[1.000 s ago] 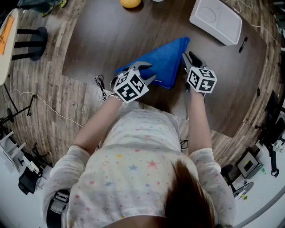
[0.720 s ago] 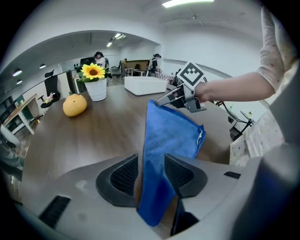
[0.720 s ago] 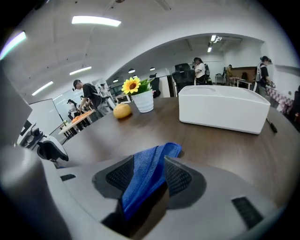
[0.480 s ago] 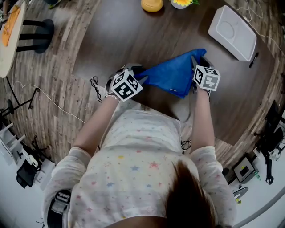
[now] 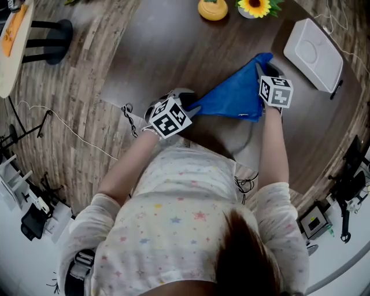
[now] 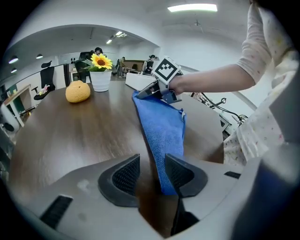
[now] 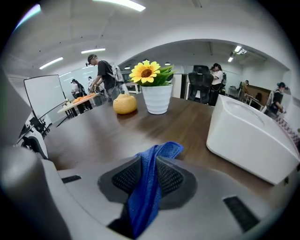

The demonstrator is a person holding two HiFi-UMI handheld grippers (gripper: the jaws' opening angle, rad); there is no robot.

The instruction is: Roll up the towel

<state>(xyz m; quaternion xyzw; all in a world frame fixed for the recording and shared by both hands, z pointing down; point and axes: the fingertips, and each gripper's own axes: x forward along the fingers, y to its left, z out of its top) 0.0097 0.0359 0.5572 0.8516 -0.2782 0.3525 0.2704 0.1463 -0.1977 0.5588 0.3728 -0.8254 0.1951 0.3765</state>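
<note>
Zero turns rolled: blue cloth towel (image 5: pixel 231 95) clenched in right gripper (image 7: pixel 148 176) jaws; left gripper (image 6: pixel 152 173) jaws just opened, towel end loose between them.

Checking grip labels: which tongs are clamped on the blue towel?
The right tongs: their pads pinch the towel. The left tongs have just been opening, pads apart, towel unclamped between them.

Bright ceiling strip lights (image 6: pixel 192 7) overhead; soft shadows; fisheye distortion; dark corners; sharp centre.
</note>
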